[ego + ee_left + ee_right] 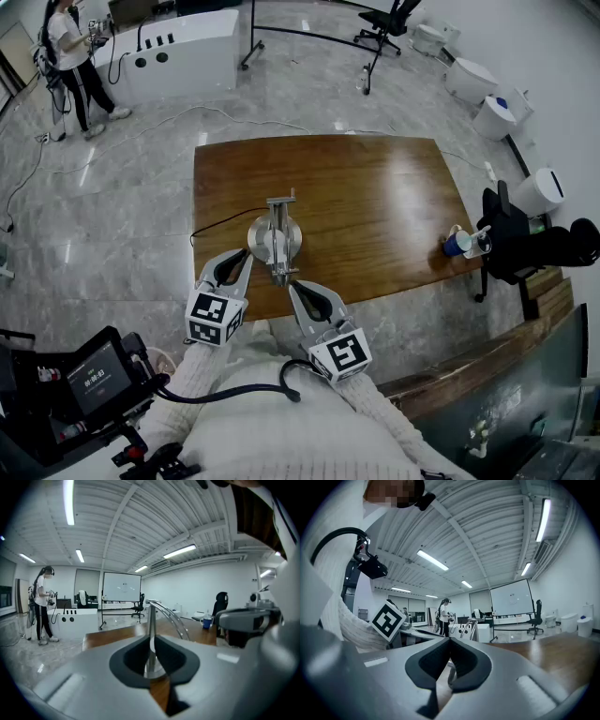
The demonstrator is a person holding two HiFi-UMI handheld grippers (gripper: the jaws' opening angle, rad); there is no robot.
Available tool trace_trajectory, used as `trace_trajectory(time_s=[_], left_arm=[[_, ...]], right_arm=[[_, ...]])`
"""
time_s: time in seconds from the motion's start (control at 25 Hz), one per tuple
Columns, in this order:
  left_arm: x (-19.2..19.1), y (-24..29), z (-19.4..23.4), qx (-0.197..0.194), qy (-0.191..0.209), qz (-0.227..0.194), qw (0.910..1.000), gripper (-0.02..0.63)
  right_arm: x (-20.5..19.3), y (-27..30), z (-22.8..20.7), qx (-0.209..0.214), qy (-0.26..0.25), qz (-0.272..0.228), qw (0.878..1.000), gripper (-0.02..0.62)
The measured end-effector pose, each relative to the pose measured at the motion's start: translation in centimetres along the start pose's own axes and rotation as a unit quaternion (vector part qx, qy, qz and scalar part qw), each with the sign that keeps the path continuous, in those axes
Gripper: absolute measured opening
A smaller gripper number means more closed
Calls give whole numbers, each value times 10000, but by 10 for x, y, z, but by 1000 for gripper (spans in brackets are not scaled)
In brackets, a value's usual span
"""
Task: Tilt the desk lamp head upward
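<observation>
A silver desk lamp (275, 236) stands on the wooden table (375, 197), near its front edge. It has a round base, and its head (281, 274) points toward me. My left gripper (246, 255) hovers just left of the base, shut and empty. My right gripper (292, 287) sits just below and right of the lamp head, also shut and empty. In the left gripper view the lamp's upright pole (151, 620) rises straight behind the closed jaw tips (152, 638). In the right gripper view the lamp's arm (472, 629) shows just beyond the closed tips (450, 641).
The lamp's black cable (220, 223) runs off the table's left edge. A blue cup (457, 242) stands at the right edge beside a black chair (525, 244). A person (70, 56) stands by a white counter (178, 56) at the back left. A screen device (84, 380) sits by my left side.
</observation>
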State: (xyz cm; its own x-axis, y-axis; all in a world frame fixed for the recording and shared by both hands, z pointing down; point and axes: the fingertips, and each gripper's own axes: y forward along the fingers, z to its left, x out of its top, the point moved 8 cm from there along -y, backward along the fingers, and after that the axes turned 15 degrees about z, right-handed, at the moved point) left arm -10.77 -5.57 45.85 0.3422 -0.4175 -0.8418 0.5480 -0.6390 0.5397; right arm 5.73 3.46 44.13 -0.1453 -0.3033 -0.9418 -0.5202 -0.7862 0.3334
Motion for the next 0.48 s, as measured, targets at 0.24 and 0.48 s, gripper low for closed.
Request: trace_trajectory(time_s=[0.24,0.48], left_arm=[[10,38,12,-455,533,235,9973,109],[26,77,31,-1264,1240,395,9834,161]], right_arm=[[15,7,-14,-291,-1119,-228,9930,-6],[33,30,-29,-640,-3180,218,9457,11]])
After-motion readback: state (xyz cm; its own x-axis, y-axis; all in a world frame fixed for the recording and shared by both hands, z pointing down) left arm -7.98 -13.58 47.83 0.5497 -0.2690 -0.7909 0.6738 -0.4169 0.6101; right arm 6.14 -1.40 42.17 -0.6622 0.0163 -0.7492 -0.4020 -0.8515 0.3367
